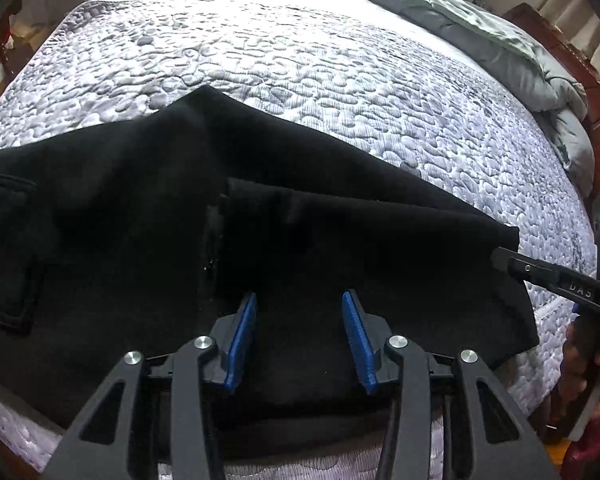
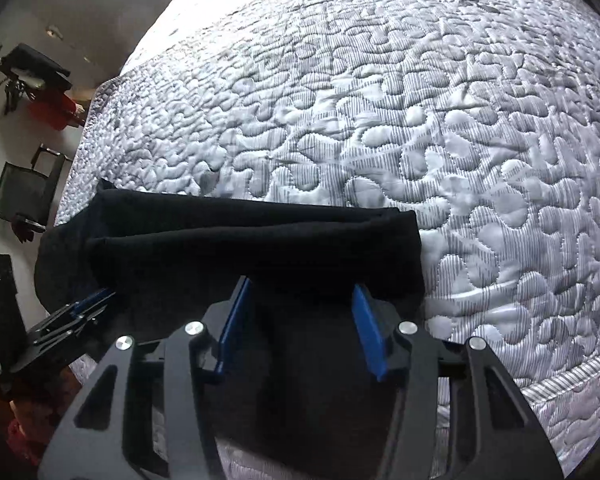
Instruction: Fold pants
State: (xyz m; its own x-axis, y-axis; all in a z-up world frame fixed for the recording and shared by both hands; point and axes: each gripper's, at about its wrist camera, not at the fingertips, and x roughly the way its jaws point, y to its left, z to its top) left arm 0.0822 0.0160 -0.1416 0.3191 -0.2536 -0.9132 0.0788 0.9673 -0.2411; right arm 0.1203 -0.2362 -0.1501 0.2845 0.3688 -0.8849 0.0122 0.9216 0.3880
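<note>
Quilted mattress (image 1: 340, 80) bearing folded black pants (image 1: 140, 200); left gripper (image 1: 300, 300) and right gripper (image 2: 300, 292) parted wide above them, holding nothing.

The black pants (image 1: 148, 208) lie folded near the near edge of the bed. One folded layer rests on top, with a patch pocket at the left.

A bedroom in a home: a bare quilted mattress (image 1: 300, 80) fills the frame, a rumpled grey-green comforter (image 1: 500, 36) pushed to its far edge beside a reddish wooden bed frame (image 1: 572, 52). A dark chair (image 2: 24, 196) stands on the floor beyond.
</note>
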